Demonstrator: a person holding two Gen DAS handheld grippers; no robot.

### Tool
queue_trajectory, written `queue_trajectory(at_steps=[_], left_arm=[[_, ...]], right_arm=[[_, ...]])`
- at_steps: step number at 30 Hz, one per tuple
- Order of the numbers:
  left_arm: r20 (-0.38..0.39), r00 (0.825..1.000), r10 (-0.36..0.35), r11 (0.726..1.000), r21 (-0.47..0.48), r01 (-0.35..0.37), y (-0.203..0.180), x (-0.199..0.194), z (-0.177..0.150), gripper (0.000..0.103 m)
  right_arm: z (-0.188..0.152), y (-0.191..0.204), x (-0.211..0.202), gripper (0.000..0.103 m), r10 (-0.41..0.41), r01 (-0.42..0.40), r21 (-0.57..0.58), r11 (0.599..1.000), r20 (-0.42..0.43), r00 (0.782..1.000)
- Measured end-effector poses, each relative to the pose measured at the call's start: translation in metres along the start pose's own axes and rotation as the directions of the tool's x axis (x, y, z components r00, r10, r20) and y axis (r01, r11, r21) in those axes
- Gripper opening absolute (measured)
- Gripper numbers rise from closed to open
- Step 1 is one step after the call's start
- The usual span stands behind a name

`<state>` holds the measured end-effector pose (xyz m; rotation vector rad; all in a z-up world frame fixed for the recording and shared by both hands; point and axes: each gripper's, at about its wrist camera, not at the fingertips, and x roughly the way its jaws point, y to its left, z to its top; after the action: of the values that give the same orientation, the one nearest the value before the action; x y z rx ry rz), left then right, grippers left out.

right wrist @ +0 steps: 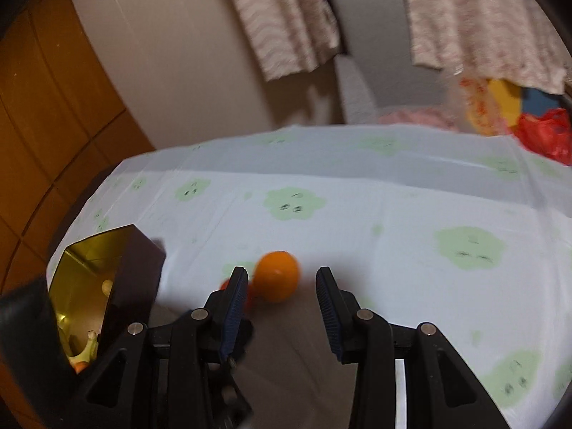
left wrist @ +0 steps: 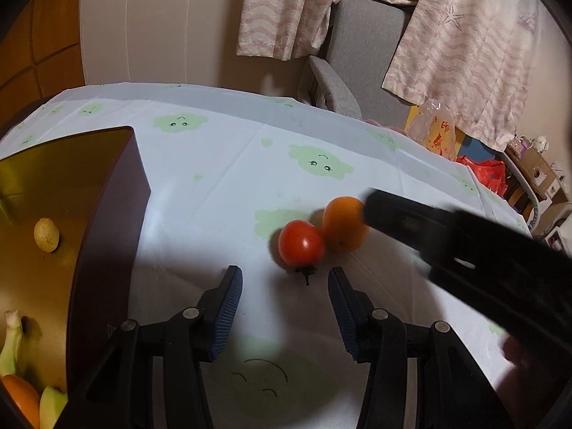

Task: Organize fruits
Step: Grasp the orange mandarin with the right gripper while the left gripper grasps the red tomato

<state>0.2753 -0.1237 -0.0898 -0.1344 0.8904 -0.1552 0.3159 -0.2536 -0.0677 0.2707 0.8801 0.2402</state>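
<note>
Two empty, parted jaws, left gripper [left wrist: 285, 277] and right gripper [right wrist: 282, 278], near one tomato [left wrist: 301, 243], one orange [left wrist: 344, 223].

Table [left wrist: 221, 164]: covered by pale blue cloth [left wrist: 357, 132] printed with green smiling cloud shapes; fold creases visible. On cloth, near middle: red tomato [left wrist: 300, 245], stem end toward near edge, touching orange [left wrist: 345, 223] just behind it. Left end: dark box [left wrist: 107, 221], gold-lined, open top, resting on cloth. Far right edge: clear plastic bag [left wrist: 434, 130] with red print, red bag [left wrist: 484, 175] beside it.
</note>
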Motion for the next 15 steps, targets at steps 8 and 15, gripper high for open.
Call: queue_trajectory(at_steps=[8, 15], left_arm=[[0.005, 1.000, -0.022, 1.000, -0.004, 0.022, 0.000, -0.002, -0.005, 0.056], [0.008, 0.999, -0.035, 0.999, -0.007, 0.035, 0.000, -0.004, -0.006, 0.060]], right_arm=[[-0.004, -0.005, 0.029, 0.034, 0.048, -0.047, 0.016, 0.999, -0.070, 0.996], [-0.021, -0.030, -0.010, 0.033, -0.112, 0.111, 0.028, 0.993, 0.049, 0.993]])
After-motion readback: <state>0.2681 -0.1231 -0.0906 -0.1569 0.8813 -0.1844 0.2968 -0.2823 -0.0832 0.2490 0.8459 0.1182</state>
